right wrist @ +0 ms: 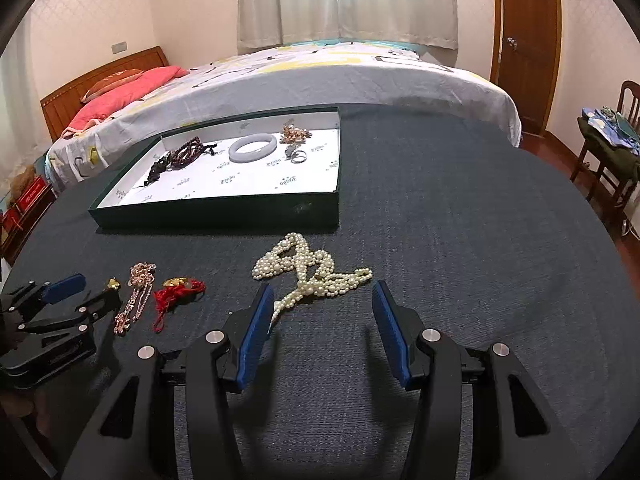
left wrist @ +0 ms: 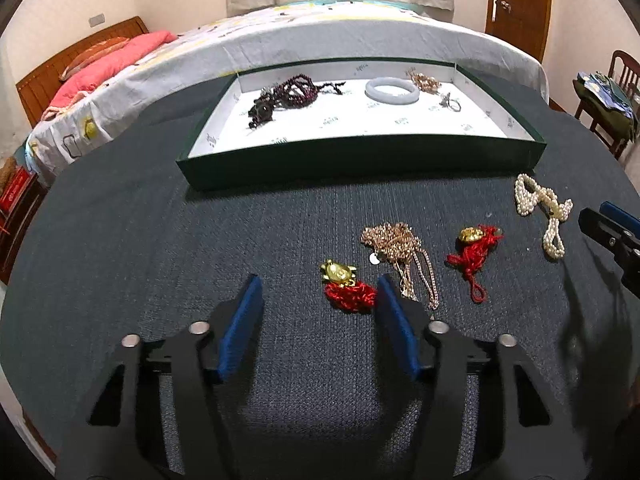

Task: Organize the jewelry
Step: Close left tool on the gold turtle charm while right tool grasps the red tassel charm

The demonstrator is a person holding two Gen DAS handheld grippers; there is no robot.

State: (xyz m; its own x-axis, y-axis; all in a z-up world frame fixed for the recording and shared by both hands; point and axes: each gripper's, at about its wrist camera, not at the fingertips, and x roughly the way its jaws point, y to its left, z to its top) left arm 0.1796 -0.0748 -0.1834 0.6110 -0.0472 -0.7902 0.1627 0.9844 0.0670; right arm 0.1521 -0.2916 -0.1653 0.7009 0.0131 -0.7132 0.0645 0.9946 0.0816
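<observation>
On the dark cloth lie a gold turtle charm with red cord (left wrist: pixel 346 286), a rose-gold chain (left wrist: pixel 402 254), a second gold charm with red cord (left wrist: pixel 474 254) and a pearl necklace (left wrist: pixel 546 210). My left gripper (left wrist: pixel 318 294) is open, its right finger beside the turtle charm's cord. My right gripper (right wrist: pixel 323 298) is open just in front of the pearl necklace (right wrist: pixel 312 272). A green tray (left wrist: pixel 360 160) with a white floor holds dark red beads (left wrist: pixel 296 90), a pale bangle (left wrist: pixel 392 90), a gold chain and a ring.
A bed (left wrist: pixel 280 36) with a pink pillow stands behind the table. A wooden door (right wrist: pixel 524 40) and a chair (right wrist: pixel 608 152) with clothes are at the right. The left gripper shows at the far left of the right wrist view (right wrist: pixel 80 294).
</observation>
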